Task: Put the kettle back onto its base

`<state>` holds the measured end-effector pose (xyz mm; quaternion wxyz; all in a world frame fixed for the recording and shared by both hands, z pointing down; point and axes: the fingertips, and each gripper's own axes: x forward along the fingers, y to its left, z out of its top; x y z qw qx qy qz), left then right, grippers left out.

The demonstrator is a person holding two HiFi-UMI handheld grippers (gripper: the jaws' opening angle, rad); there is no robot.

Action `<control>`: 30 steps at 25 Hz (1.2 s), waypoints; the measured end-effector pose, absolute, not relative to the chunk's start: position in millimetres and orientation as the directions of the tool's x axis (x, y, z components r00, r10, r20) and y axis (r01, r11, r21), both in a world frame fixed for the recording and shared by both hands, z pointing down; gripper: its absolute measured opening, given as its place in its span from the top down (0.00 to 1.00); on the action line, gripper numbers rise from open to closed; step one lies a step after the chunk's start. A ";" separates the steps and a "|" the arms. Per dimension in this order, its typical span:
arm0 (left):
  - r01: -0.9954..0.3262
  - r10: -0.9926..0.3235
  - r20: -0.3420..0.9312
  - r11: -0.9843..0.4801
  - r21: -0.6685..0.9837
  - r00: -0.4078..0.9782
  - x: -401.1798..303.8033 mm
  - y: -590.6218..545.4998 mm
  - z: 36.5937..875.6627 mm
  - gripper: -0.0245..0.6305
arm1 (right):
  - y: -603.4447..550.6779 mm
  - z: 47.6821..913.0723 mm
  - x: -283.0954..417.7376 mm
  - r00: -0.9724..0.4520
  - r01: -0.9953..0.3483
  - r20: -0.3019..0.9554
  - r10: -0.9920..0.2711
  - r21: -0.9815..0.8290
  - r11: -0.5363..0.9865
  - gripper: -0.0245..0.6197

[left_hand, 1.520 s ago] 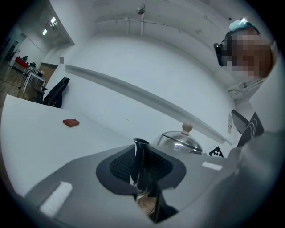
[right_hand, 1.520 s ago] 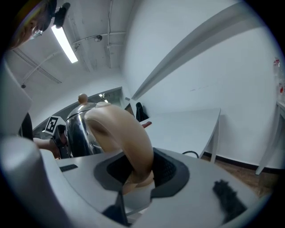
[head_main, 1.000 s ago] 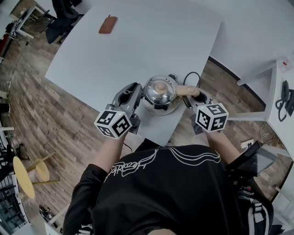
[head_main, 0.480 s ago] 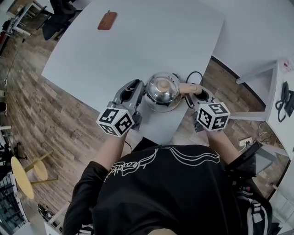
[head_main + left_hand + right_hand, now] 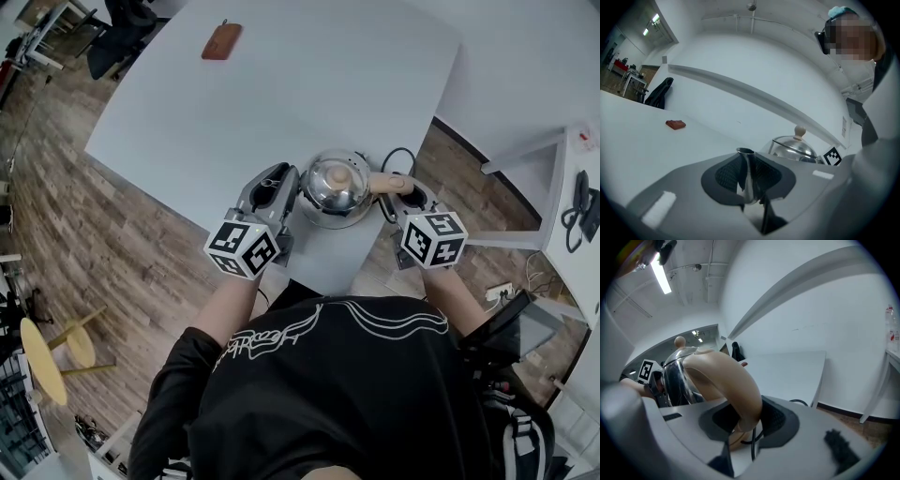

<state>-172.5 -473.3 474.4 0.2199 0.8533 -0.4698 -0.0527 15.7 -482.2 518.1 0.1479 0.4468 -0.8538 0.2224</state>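
1. Left gripper: jaws nearly together, pinching the thin metal spout. It points almost level, towards the kettle body.
2. Right gripper: jaws about half spread, clamped on the fat beige handle, which arches up and away from the pads. It tilts down a bit.
3. Kettle: sits between the two grippers, at the near corner of the table, with the lid knob on top, so it is upright.
4. Key relation: the spout-to-handle axis runs left to right across the person, spout on the left gripper's side and handle on the right's. Both hands are on it, neither nearer.
5. Base: not visible in any view. A black cord loops out just behind the handle, so the base is probably right under the kettle. I cannot tell whether the kettle is seated or hovering.
6. Judgement: the next move is straight down, keeping the axis level, since a tilt would miss the centre connector.
7. Far off: a brown item on the table, well apart and irrelevant.
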 end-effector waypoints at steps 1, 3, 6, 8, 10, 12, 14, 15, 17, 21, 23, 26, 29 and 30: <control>-0.782 -0.827 0.113 -0.463 0.419 0.550 -172.1 -473.2 474.0 0.89 | -482.1 519.1 16.1 -0.555 -0.830 0.448 -0.701 -0.249 0.499 0.78; -0.786 -0.831 0.114 -0.457 0.417 0.544 -171.7 -474.4 474.3 0.89 | -482.9 520.9 16.9 -0.551 -0.834 0.443 -0.708 -0.250 0.492 0.78; -0.793 -0.837 0.128 -0.441 0.420 0.533 -170.6 -477.1 476.4 0.88 | -484.5 524.8 18.7 -0.557 -0.831 0.441 -0.704 -0.275 0.484 0.78; -0.799 -0.840 0.140 -0.429 0.421 0.524 -171.1 -477.7 477.9 0.86 | -483.8 526.2 19.2 -0.566 -0.824 0.442 -0.696 -0.287 0.488 0.78; -0.800 -0.843 0.147 -0.415 0.434 0.518 -174.5 -477.1 479.1 0.82 | -481.7 525.9 18.2 -0.567 -0.824 0.444 -0.694 -0.282 0.492 0.78; -0.800 -0.846 0.151 -0.405 0.443 0.512 -178.3 -476.3 479.1 0.80 | -482.2 526.2 18.2 -0.552 -0.834 0.449 -0.703 -0.271 0.481 0.76; -0.804 -0.849 0.153 -0.400 0.440 0.506 -179.6 -476.0 478.7 0.79 | -485.0 527.2 21.7 -0.526 -0.850 0.454 -0.719 -0.253 0.462 0.70; -0.806 -0.850 0.155 -0.397 0.438 0.503 -179.9 -475.4 478.8 0.77 | -485.9 527.2 24.1 -0.510 -0.859 0.456 -0.729 -0.240 0.451 0.68; -0.809 -0.852 0.161 -0.390 0.440 0.498 -180.5 -472.5 479.4 0.74 | -485.7 526.0 28.6 -0.471 -0.881 0.455 -0.755 -0.208 0.425 0.65; -0.814 -0.860 0.162 -0.374 0.445 0.484 -180.7 -459.6 478.3 0.72 | -478.5 520.1 31.5 -0.428 -0.904 0.437 -0.791 -0.181 0.388 0.64; -0.810 -0.862 0.162 -0.364 0.460 0.480 -180.2 -448.4 478.3 0.72 | -470.5 516.6 32.2 -0.446 -0.895 0.435 -0.782 -0.195 0.401 0.64; -0.790 -0.850 0.182 -0.353 0.501 0.495 -174.8 -421.4 485.3 0.72 | -450.0 512.7 42.1 -0.457 -0.889 0.444 -0.771 -0.193 0.416 0.64; -0.778 -0.833 0.195 -0.363 0.512 0.517 -163.7 -389.2 486.9 0.72 | -427.3 498.9 49.7 -0.486 -0.873 0.426 -0.763 -0.210 0.439 0.64; -0.773 -0.827 0.194 -0.373 0.514 0.528 -158.8 -378.1 485.1 0.72 | -418.4 489.8 49.1 -0.509 -0.860 0.408 -0.758 -0.221 0.460 0.64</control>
